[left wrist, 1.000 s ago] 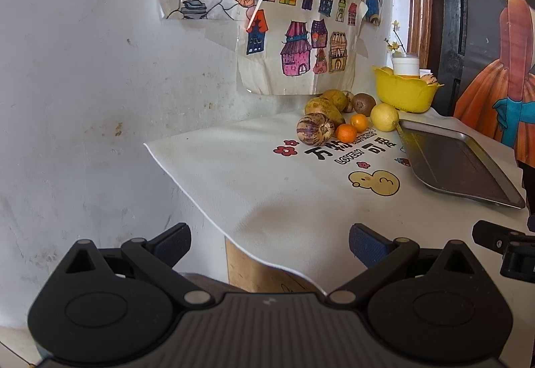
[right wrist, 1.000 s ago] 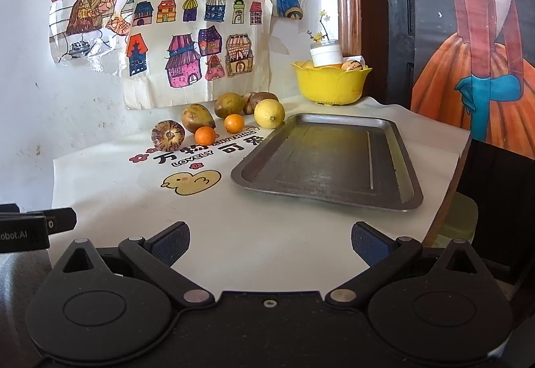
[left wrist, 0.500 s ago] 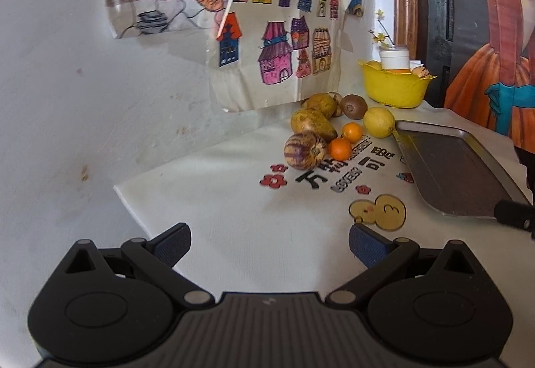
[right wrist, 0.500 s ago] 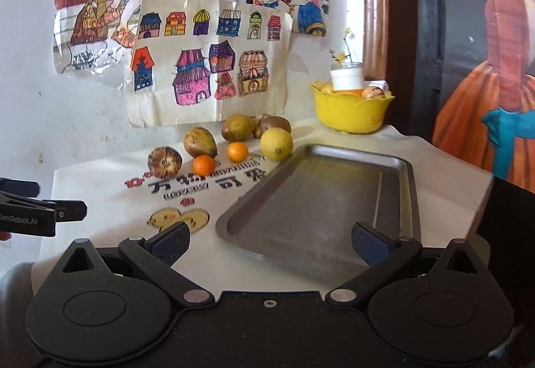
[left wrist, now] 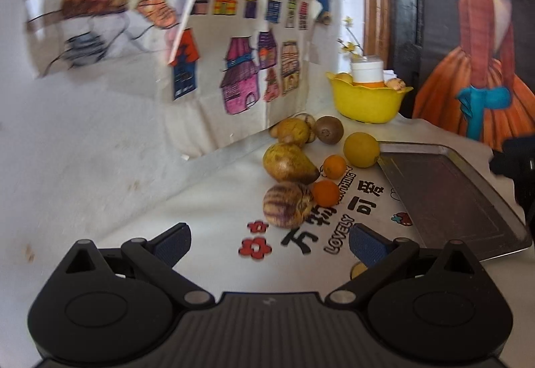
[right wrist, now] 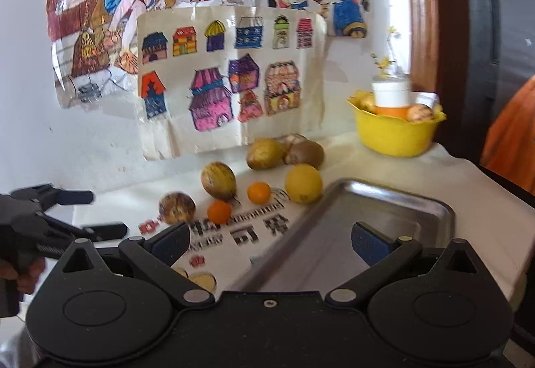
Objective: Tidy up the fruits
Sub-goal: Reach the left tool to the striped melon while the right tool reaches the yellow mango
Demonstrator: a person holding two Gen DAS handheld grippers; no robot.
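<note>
Left hand-held gripper (left wrist: pixel 269 242): fingers are standing wide apart, gripping nothing, and hovering low over the bench (left wrist: pixel 187 200).
Right hand-held gripper (right wrist: pixel 270 242): also spread wide and empty, hanging over the near left edge of the tray (right wrist: pixel 378 220).
Fruits: all are lying loose on the bench between the wall drawings and the tray; none is sitting in the tray yet.
Nearest fruit: the striped fruit (left wrist: pixel 287 204) is lying straight ahead of the left hand-held gripper, just right of its centre line, with a small orange (left wrist: pixel 326 193) touching its right side.
Behind it: a brown pear (left wrist: pixel 289 163), a second orange (left wrist: pixel 334 166), a lemon (left wrist: pixel 361 149) against the tray's far corner, and a kiwi (left wrist: pixel 329 129) by the wall.
Long axis: the striped fruit is looking nearly round, so approach angle hardly matters; the pear is pointing its narrow end right, toward the tray.
Nearer arm: the left one, judging from the right view, where the striped fruit (right wrist: pixel 177 208) is sitting off to the left.
Tray direction: it is lying to the right of the fruit row.
Risk: closing on the striped fruit may nudge the touching orange into rolling.
</note>
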